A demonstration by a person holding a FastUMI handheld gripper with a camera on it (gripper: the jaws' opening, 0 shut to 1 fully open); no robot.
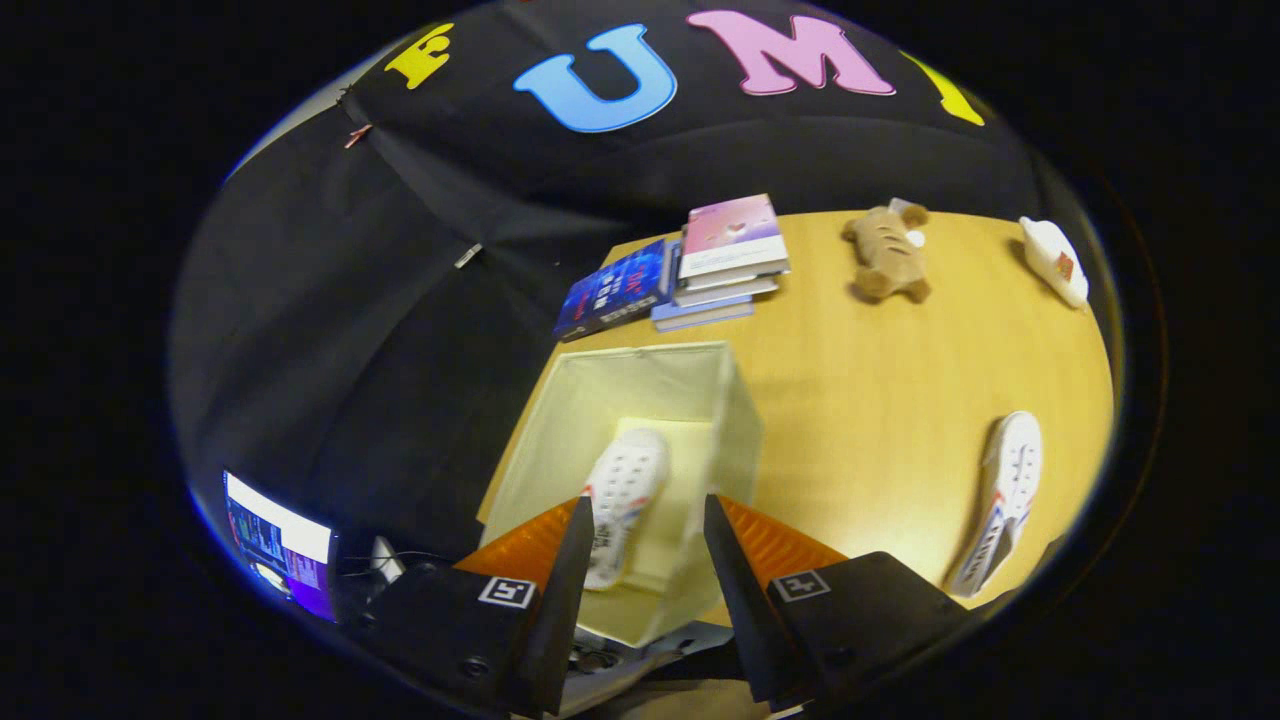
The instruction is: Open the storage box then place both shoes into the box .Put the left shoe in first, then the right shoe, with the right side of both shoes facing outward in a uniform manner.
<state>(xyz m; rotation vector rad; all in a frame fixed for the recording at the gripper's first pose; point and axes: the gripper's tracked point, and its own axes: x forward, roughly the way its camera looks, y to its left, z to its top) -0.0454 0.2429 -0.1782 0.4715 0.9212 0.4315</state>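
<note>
- Tongs (640,535) hang spread and empty above the open storage box (560,400).
- One white shoe (622,490) lies on the box floor, between the fingers.
- Second white shoe (1000,500) lies on the worktop (860,400) off to the tongs' right, its long axis running roughly toward and away from them.

My claw (640,525) — two wedge-shaped fingers, ribbed on their outer faces, on black blocks, each bearing a square marker.
</note>
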